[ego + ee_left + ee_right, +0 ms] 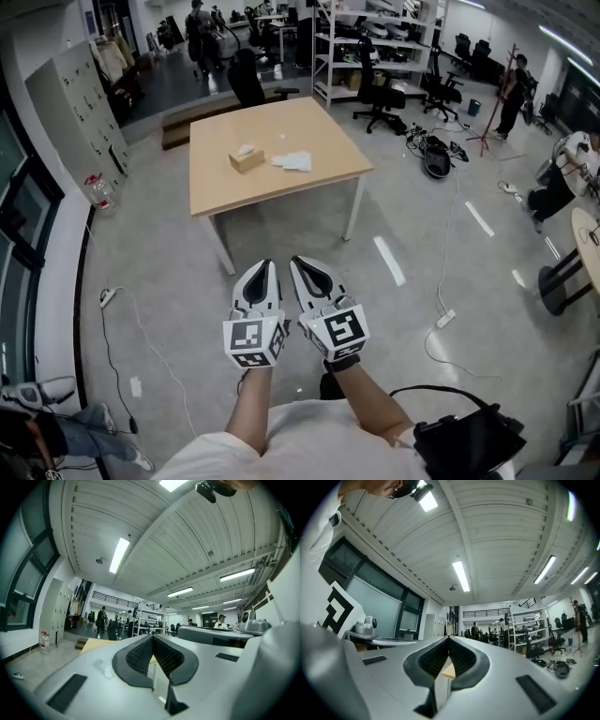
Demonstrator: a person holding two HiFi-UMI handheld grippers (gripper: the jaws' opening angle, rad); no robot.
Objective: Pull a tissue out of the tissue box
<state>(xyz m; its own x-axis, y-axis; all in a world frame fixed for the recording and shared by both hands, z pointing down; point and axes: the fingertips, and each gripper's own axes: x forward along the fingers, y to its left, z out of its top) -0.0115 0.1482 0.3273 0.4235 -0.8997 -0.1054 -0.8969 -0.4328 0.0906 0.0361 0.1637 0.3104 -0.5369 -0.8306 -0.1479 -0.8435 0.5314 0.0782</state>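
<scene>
A small tan tissue box (247,158) with a white tissue sticking up sits on the light wooden table (309,127), far ahead of me. A loose white tissue (292,161) lies just right of the box. Both grippers are held close to my body over the floor, well short of the table. My left gripper (264,267) is shut with its tips touching and nothing between them, as the left gripper view (152,637) also shows. My right gripper (304,262) is shut and empty as well (449,638). A strip of the table shows through each gripper's hollow.
Cables (441,319) and a power strip (108,297) lie on the grey floor. Office chairs (380,94) and a shelving rack (375,37) stand behind the table. Lockers (80,103) line the left wall. A round table (586,239) is at the right; people stand far off.
</scene>
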